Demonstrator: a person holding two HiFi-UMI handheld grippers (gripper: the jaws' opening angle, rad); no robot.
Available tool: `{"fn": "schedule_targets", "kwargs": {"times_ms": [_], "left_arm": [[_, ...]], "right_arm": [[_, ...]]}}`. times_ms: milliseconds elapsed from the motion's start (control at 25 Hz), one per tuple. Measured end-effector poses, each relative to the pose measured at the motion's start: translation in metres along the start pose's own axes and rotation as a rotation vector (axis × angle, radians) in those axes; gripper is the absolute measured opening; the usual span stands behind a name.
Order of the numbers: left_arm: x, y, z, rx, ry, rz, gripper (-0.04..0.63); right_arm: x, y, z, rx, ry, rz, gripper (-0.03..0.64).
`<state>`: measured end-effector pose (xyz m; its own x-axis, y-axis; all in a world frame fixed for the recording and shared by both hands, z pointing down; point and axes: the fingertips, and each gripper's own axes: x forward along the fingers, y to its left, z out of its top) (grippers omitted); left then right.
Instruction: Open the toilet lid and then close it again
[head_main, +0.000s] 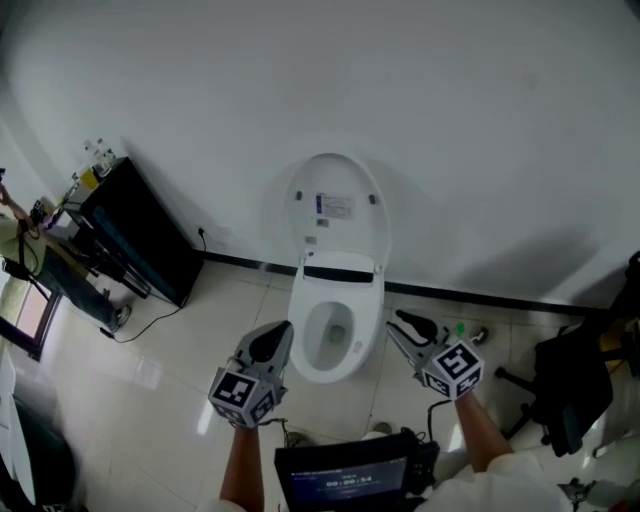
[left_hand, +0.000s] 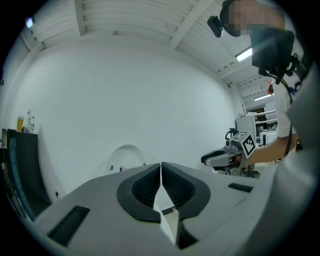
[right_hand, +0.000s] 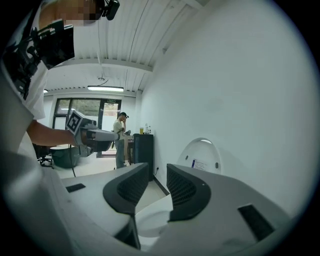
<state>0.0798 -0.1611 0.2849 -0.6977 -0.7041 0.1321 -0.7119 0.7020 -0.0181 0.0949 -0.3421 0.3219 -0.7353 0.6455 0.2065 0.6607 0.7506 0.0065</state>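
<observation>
- Toilet lid (head_main: 340, 175) stands raised against the white wall, above the open toilet bowl (head_main: 335, 335), which sits on the tiled floor between the two grippers.
- A white label (head_main: 335, 205) with a blue mark at its left edge is stuck on the lid's inner face; its print is too small to read.
- A dark screen (head_main: 345, 480) at the lower edge of the head view shows bluish digits that I cannot read with certainty.
- Each gripper carries a cube with black-and-white square markers.
- Left gripper (head_main: 272, 343) hovers at the bowl's left side, its jaws closed tip to tip with nothing between them.
- Right gripper (head_main: 405, 322) hovers at the bowl's right side, its jaws a narrow gap apart, gripping nothing; the bowl's rim shows beyond that gap in the right gripper view.
- A black cabinet (head_main: 140, 235) with bottles on top stands along the wall to the left.
</observation>
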Motion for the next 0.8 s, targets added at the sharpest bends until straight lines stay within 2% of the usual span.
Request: {"fn": "schedule_targets", "kwargs": {"times_ms": [160, 280, 440, 600, 680, 800], "left_arm": [[0.000, 0.054, -0.005, 0.006, -0.004, -0.036, 0.003], [-0.002, 0.104, -0.013, 0.021, -0.009, -0.100, 0.003], [-0.016, 0.178, -0.030, 0.038, -0.013, -0.237, 0.003], [-0.043, 0.248, -0.043, 0.107, 0.051, -0.355, 0.003], [-0.047, 0.268, -0.043, 0.089, 0.048, -0.414, 0.003], [-0.044, 0.280, -0.041, 0.074, 0.028, -0.498, 0.003]], "right_arm": [[0.039, 0.019, 0.001, -0.034, 0.033, -0.026, 0.115], [0.083, 0.041, 0.003, -0.068, 0.046, -0.068, 0.115], [0.151, 0.076, 0.020, -0.028, 0.009, -0.217, 0.114], [0.205, 0.121, 0.040, 0.079, -0.060, -0.385, 0.115], [0.217, 0.135, 0.048, 0.112, -0.063, -0.440, 0.115], [0.228, 0.149, 0.060, 0.099, -0.045, -0.503, 0.115]]}}
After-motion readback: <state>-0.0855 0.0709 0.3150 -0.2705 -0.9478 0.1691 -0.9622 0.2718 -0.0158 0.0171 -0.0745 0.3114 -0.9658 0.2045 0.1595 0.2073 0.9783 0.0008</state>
